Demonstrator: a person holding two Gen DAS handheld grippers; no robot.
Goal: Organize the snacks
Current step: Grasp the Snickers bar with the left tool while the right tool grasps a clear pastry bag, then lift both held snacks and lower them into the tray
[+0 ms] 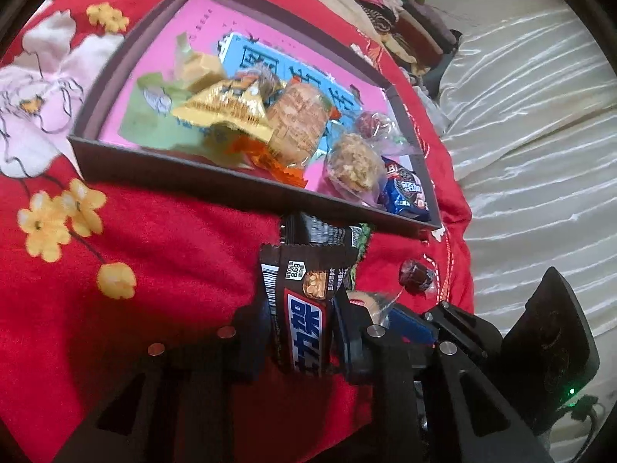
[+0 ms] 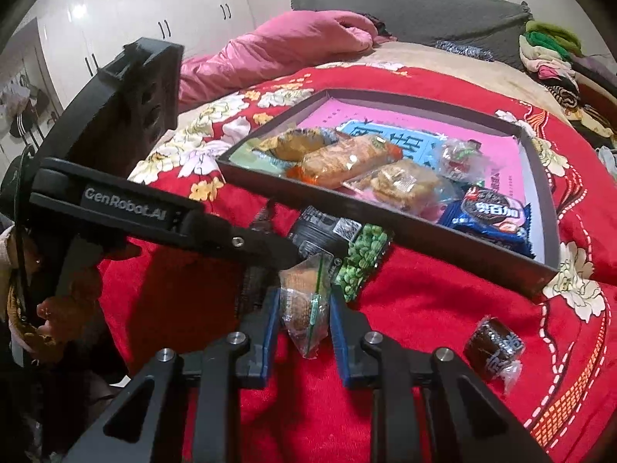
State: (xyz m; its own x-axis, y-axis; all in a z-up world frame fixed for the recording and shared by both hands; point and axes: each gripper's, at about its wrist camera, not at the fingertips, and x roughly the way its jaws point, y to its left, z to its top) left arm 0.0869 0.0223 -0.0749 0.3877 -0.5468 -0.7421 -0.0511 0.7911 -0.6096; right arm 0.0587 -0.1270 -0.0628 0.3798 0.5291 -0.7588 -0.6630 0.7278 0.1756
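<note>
Left tongs (image 1: 302, 332) clamped on a brown chocolate bar (image 1: 304, 320), right tongs (image 2: 302, 322) gripping a clear-wrapped cake (image 2: 304, 305), both just before the snack tray (image 2: 540, 274).

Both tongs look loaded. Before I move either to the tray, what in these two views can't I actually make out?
- Chocolate bar, left wrist view: lower end hidden between the left tongs.
- Clear-wrapped cake: label unreadable in the right wrist view, blurred in the right tongs.
- Green pea pack, right wrist view: far end covered by a dark packet.
- Tray, left wrist view: snacks piled, lower ones hidden.
</note>
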